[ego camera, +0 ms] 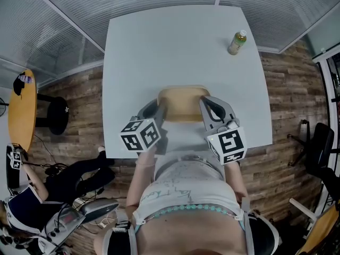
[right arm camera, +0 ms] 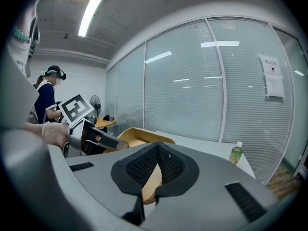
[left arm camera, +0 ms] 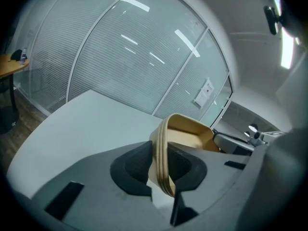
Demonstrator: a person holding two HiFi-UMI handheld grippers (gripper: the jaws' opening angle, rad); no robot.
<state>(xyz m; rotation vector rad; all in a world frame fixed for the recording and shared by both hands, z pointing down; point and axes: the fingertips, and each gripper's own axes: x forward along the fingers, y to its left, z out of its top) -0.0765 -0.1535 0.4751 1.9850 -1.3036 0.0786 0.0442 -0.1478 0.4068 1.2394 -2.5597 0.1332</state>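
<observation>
A tan wooden tray (ego camera: pixel 183 101) with a raised rim hangs over the near part of the white table (ego camera: pixel 175 47). My left gripper (ego camera: pixel 159 108) is shut on the tray's left rim, and my right gripper (ego camera: pixel 205 105) is shut on its right rim. In the left gripper view the rim (left arm camera: pixel 163 153) runs edge-on between the dark pads of the left gripper (left arm camera: pixel 162 170). Seen from the right gripper (right arm camera: pixel 153 182), the tray (right arm camera: pixel 139 136) is pinched at its edge, with the left gripper (right arm camera: pixel 96 139) across it.
A green drink bottle (ego camera: pixel 237 42) (right arm camera: pixel 235 154) stands at the table's far right. Glass walls with blinds run behind the table. To the left are a round wooden table (ego camera: pixel 21 108) and a black stool (ego camera: pixel 56 116). A seated person (ego camera: pixel 32 195) is lower left; a black chair (ego camera: pixel 319 147) is right.
</observation>
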